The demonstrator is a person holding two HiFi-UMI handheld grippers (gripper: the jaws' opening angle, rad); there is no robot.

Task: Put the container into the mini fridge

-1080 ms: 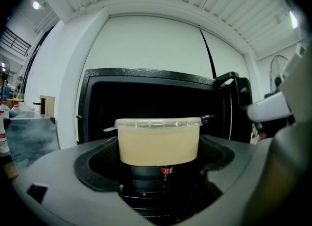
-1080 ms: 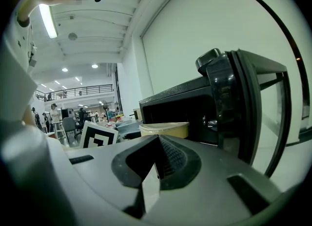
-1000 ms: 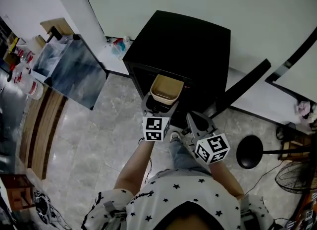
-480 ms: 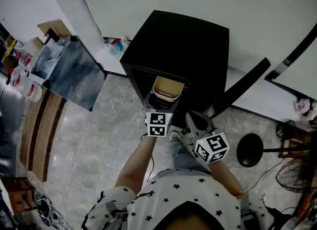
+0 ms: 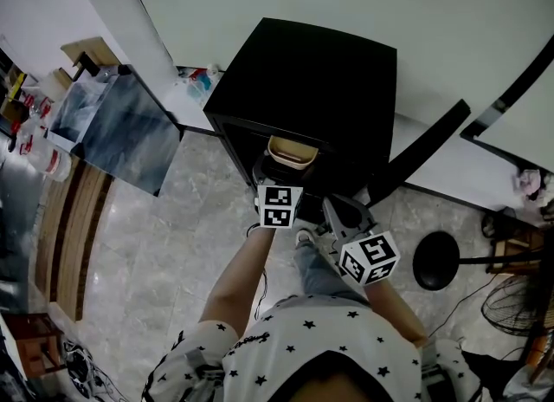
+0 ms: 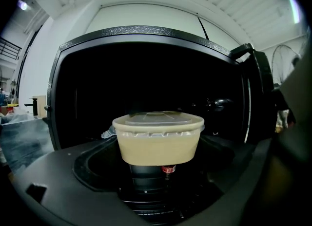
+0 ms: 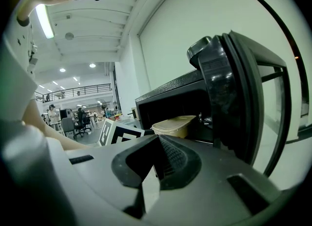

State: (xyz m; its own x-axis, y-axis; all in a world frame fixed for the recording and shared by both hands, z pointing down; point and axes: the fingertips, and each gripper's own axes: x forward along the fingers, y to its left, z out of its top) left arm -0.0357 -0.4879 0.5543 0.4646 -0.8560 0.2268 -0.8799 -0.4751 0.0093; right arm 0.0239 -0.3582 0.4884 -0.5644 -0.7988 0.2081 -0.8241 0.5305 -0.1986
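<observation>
The left tongs (image 5: pixel 280 173) (image 6: pixel 157 167) are clamped on the tan lidded container (image 5: pixel 290 152) (image 6: pixel 158 139), which sits straight ahead of them at 12 o'clock. In the head view the container is in the mouth of the black mini fridge (image 5: pixel 313 69), its far half tucked under the front top edge and its near rim out in the open. In the left gripper view the dark cavity of the mini fridge (image 6: pixel 146 32) lies open on all sides of the container: there is free room above the lid up to the top frame, and room at 9 and at 3 o'clock to the side frames.

The right tongs (image 5: pixel 339 215) (image 7: pixel 155 144) are closed on nothing, jaws together. They hang just beside the left tongs at 4 o'clock, low and clear of the opening. From them the container (image 7: pixel 174 124) shows at 12 o'clock.

The door (image 5: pixel 422 154) (image 6: pixel 254 93) (image 7: pixel 243 98) stands swung wide at 2 o'clock of the right tongs, its edge well clear of the opening. A glossy panel (image 5: pixel 121 130) leans at 9 o'clock, apart from the mini fridge, over the grey tiled floor (image 5: pixel 164 244).
</observation>
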